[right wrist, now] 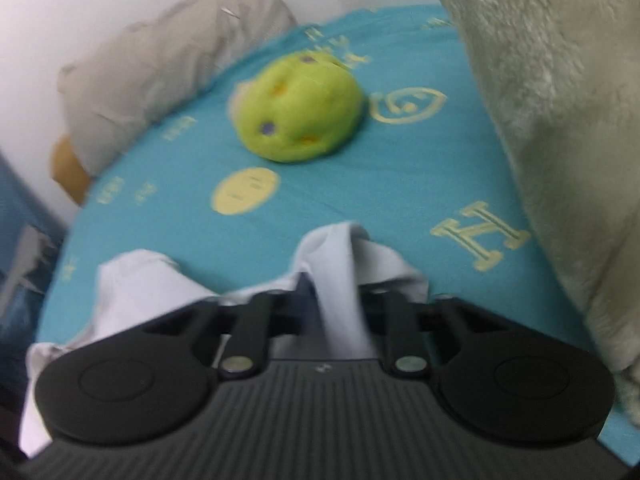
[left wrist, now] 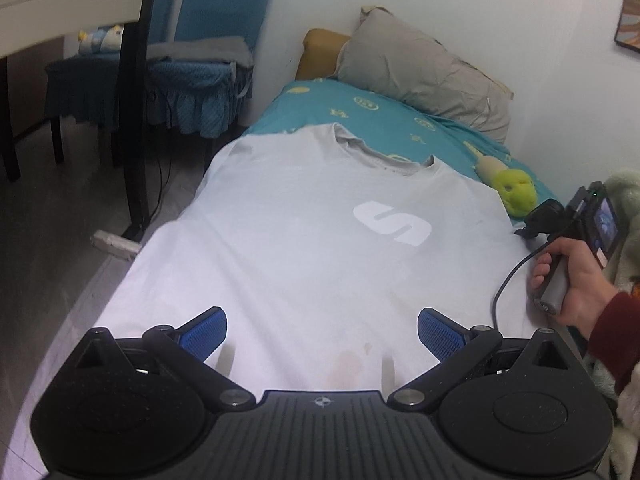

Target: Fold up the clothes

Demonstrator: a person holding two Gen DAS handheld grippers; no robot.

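Note:
A white T-shirt [left wrist: 304, 248] with a white logo lies spread face up on the bed, collar toward the pillow. My left gripper [left wrist: 322, 332] hovers open over the shirt's lower hem, blue pads wide apart with nothing between them. At the shirt's right edge, a hand holds my right gripper [left wrist: 536, 224]. In the right wrist view, the right gripper [right wrist: 332, 300] is shut on a bunched fold of the T-shirt's [right wrist: 340, 264] white fabric, which rises between its fingers and hides the pads.
A green plush toy [left wrist: 514, 194] [right wrist: 298, 108] lies on the teal sheet [right wrist: 360, 184] by the shirt's right shoulder. A grey pillow [left wrist: 424, 68] is at the head. A fuzzy blanket [right wrist: 560, 120] is piled on the right. A chair [left wrist: 192, 80] and desk leg [left wrist: 136, 120] stand left of the bed.

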